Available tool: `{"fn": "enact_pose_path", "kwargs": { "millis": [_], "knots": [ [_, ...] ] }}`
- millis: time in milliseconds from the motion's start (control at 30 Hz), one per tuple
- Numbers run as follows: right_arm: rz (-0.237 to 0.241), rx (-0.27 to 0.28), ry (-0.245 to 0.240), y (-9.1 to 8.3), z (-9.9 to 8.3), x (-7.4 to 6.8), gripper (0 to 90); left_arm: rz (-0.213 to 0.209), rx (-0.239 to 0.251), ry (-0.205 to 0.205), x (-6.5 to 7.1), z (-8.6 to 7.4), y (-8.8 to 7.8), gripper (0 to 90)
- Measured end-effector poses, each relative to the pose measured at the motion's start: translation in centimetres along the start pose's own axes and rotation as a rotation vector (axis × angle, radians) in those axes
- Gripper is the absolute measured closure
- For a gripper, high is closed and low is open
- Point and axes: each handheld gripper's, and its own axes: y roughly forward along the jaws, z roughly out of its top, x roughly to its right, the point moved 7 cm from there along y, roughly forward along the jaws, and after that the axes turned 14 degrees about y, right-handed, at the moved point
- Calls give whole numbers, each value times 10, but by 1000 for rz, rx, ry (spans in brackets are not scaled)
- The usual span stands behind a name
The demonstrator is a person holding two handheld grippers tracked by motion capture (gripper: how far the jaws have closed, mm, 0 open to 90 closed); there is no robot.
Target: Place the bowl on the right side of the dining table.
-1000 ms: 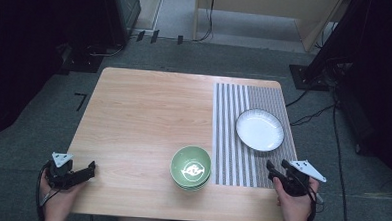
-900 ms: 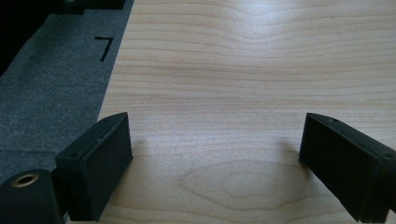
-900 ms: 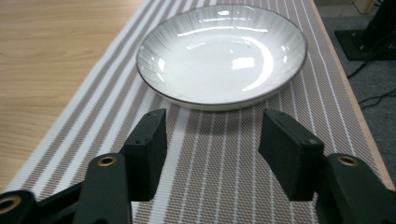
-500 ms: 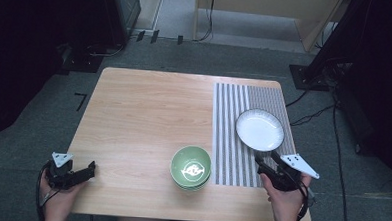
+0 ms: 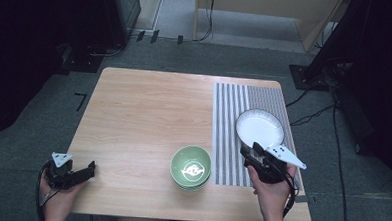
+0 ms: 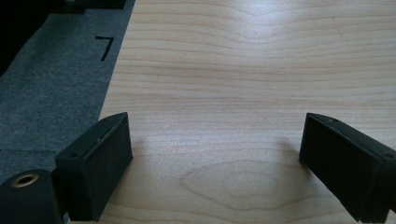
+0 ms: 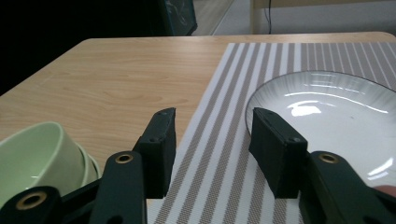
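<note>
A white plate point(image 5: 260, 127) lies on a striped placemat point(image 5: 227, 142) at the table's right side. Left of the mat stands a stack of green bowls point(image 5: 191, 167). My right gripper point(image 5: 250, 149) is open, just short of the plate's near rim. In the right gripper view its fingertips point(image 7: 161, 140) straddle the mat's stripes point(image 7: 219, 140), with the plate point(image 7: 327, 116) touching or just past the right jaw and the green bowls point(image 7: 37, 158) at lower left. My left gripper point(image 5: 88, 170) rests open at the table's near left corner, its jaws wide apart over bare wood point(image 6: 215, 116).
The wooden table point(image 5: 143, 118) is bare across its left and middle. Grey carpet floor point(image 6: 46, 84) with a black tape mark lies beyond the left edge. Dark equipment stands and cables ring the table at the back and right.
My right gripper has moved forward and left, from the table's near right edge up to the plate's near rim. The left gripper has stayed put.
</note>
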Motion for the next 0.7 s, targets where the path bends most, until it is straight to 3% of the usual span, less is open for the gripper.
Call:
{"fn": "enact_pose_path", "kwargs": {
  "millis": [400, 700],
  "knots": [
    [34, 25, -9, 6, 18, -26, 528, 1, 0, -1, 0, 0, 0, 87],
    [69, -16, -35, 18, 8, -48, 525, 6, 3, -12, 0, 1, 0, 89]
  ]
}}
